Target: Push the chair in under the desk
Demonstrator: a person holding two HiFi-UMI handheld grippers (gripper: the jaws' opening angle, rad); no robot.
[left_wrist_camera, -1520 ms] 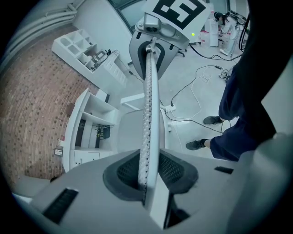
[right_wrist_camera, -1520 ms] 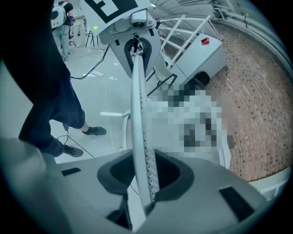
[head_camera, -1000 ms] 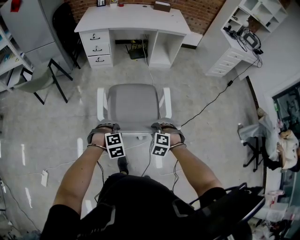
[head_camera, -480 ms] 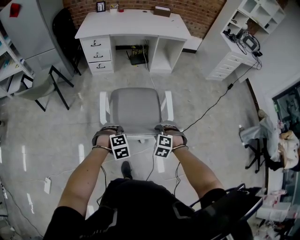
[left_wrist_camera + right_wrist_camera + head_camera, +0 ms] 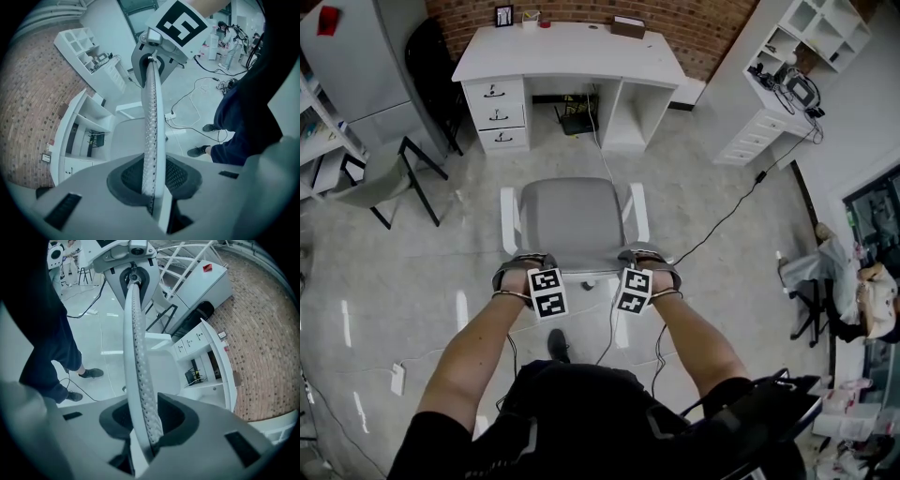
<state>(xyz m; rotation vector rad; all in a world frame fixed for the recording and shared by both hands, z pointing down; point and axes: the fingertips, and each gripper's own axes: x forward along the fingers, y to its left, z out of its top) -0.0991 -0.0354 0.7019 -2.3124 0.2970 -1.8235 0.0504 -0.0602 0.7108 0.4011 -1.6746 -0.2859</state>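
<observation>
Gripping chair back edge: left tool, right tool; open floor before desk.

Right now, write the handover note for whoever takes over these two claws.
Left claw: shut on the top edge of the backrest.
Right claw: shut on the same edge, further right.
The chair stands on open floor, facing the white desk and well apart from it.
Done: both grips are set.
Left to do: push the chair forward under the desk, probably minding the cable on the floor between them.
</observation>
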